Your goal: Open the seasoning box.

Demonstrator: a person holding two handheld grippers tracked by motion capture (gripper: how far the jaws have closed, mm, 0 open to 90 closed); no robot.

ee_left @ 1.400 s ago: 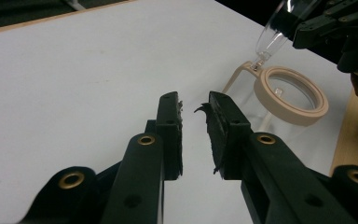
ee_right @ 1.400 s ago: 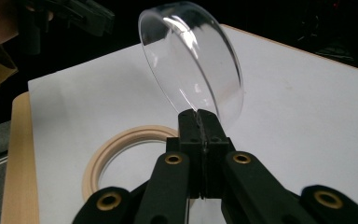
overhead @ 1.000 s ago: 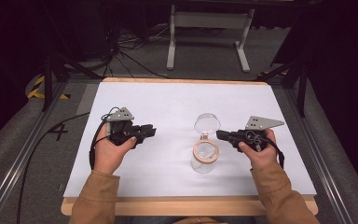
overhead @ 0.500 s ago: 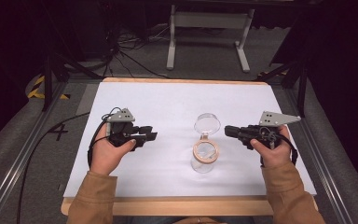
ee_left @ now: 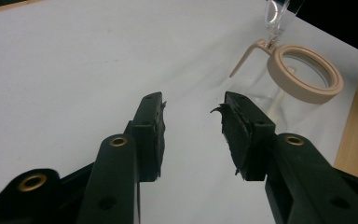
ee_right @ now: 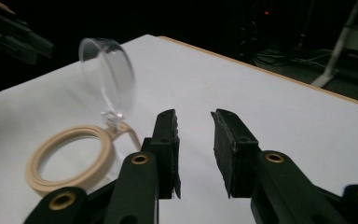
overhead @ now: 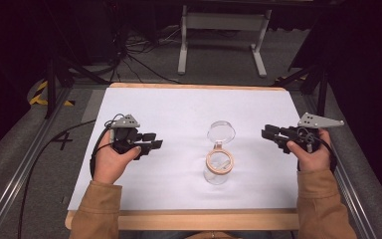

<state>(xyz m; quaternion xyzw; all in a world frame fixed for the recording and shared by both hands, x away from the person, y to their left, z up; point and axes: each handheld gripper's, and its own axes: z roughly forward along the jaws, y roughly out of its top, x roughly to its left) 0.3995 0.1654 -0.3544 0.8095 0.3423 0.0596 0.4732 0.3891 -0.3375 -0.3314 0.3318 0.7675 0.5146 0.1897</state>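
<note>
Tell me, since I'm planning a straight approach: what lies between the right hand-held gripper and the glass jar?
Nothing: in the high view, only bare white table cover separates the right hand-held gripper from the glass jar.

Table (overhead: 179, 220): wooden top, pale edge showing at the near and far sides. White sheet (overhead: 179, 114) covers nearly all of it. One clear jar (overhead: 219, 167) stands on the sheet, near the middle toward the near edge, tan ring at its mouth, clear lid (overhead: 221, 132) hinged open.
</note>
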